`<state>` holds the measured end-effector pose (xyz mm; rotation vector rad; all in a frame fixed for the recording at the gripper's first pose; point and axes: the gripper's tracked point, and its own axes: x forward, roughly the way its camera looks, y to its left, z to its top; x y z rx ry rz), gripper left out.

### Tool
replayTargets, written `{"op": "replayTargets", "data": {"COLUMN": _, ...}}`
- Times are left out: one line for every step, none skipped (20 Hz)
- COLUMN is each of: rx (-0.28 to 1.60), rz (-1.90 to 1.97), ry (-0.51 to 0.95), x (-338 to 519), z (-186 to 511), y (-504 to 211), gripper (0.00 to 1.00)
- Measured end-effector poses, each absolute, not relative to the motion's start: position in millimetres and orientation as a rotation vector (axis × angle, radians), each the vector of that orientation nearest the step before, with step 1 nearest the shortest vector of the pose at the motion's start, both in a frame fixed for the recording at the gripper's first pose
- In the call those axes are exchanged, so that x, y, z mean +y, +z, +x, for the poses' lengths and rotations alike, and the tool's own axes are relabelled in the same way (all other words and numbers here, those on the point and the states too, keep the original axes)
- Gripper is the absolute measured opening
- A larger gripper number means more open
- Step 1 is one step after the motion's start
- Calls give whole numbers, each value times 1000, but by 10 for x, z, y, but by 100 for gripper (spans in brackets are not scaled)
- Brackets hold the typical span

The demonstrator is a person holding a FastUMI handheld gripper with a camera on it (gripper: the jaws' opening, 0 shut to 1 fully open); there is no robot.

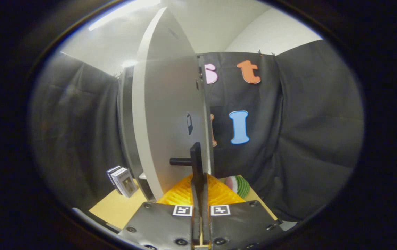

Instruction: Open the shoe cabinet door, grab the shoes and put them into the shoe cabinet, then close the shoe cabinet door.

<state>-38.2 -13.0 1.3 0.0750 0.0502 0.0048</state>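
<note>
The shoe cabinet's pale grey door (167, 114) stands swung out toward me, seen almost edge-on. Its black bar handle (196, 156) sticks out from the door on a short black stub. My gripper (198, 180) is shut on this handle: the two yellow ribbed fingers (181, 194) press on the bar from either side, just below the stub. The cabinet's dark body (125, 132) shows behind the door's far edge.
A small patterned box (123, 180) stands on the tan tabletop (115, 208) left of the cabinet. A striped green, white and pink object (239, 185) lies right of the fingers. Black cloth walls close in behind and on both sides.
</note>
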Motion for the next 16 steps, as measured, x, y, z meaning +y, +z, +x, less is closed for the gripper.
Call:
{"op": "replayTargets", "data": {"rx": 50, "rz": 74, "ry": -4, "x": -168, "z": -376, "y": 20, "gripper": 5}}
{"op": "replayTargets", "data": {"rx": 50, "rz": 74, "ry": -12, "x": -220, "z": -375, "y": 18, "gripper": 4}}
{"op": "replayTargets", "data": {"rx": 52, "rz": 72, "ry": -18, "x": -256, "z": -381, "y": 15, "gripper": 4}}
{"op": "replayTargets", "data": {"rx": 51, "rz": 71, "ry": -19, "x": -301, "z": -364, "y": 18, "gripper": 3}}
{"op": "replayTargets", "data": {"rx": 51, "rz": 73, "ry": -12, "x": -317, "z": -374, "y": 21, "gripper": 2}}
{"op": "replayTargets", "data": {"rx": 47, "rz": 71, "ry": -7, "x": -341, "z": -368, "y": 25, "gripper": 2}}
{"op": "replayTargets", "data": {"rx": 43, "rz": 66, "ry": -5, "x": -378, "z": -355, "y": 36, "gripper": 2}}
{"op": "replayTargets", "data": {"rx": 42, "rz": 64, "ry": -3, "x": -419, "z": -359, "y": 37, "gripper": 2}}
{"op": "replayTargets", "data": {"rx": 46, "rz": 67, "ry": 0, "x": -454, "z": -358, "y": 35, "gripper": 2}}
{"op": "replayTargets", "data": {"rx": 49, "rz": 72, "ry": 6, "x": -484, "z": -352, "y": 21, "gripper": 2}}
{"op": "replayTargets", "data": {"rx": 49, "rz": 76, "ry": 13, "x": -511, "z": -350, "y": 28, "gripper": 2}}
{"op": "replayTargets", "data": {"rx": 51, "rz": 79, "ry": 20, "x": -542, "z": -338, "y": 33, "gripper": 2}}
{"op": "replayTargets", "data": {"rx": 51, "rz": 82, "ry": 28, "x": -560, "z": -333, "y": 36, "gripper": 2}}
{"op": "replayTargets", "data": {"rx": 53, "rz": 83, "ry": 38, "x": -584, "z": -314, "y": 28, "gripper": 2}}
{"op": "replayTargets", "data": {"rx": 52, "rz": 83, "ry": 48, "x": -604, "z": -303, "y": 24, "gripper": 2}}
{"op": "replayTargets", "data": {"rx": 53, "rz": 83, "ry": 58, "x": -630, "z": -290, "y": 25, "gripper": 2}}
